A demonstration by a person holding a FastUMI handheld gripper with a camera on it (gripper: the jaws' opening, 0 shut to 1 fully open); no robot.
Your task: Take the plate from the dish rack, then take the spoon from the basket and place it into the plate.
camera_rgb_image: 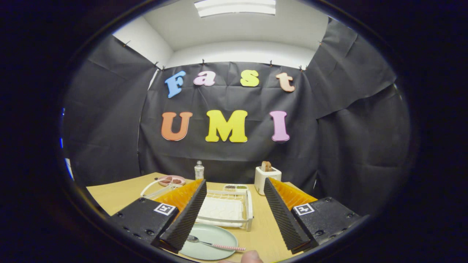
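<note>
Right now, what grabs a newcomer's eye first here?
The open gripper, nothing between its fingers. Just below them, a pale green plate on the wooden table with a spoon lying in it. Beyond, a white dish rack, with a toaster behind it.

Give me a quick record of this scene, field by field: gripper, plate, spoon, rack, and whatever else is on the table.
gripper: fingers open, holding nothing
plate: pale green, flat on the table, between the fingers
spoon: lying in the plate, handle toward the right finger
dish rack: white, just beyond the plate, no plate in it
table: light wood
farther back: clear bottle, white toaster with bread in it, pink dish
task state: looks done
</note>
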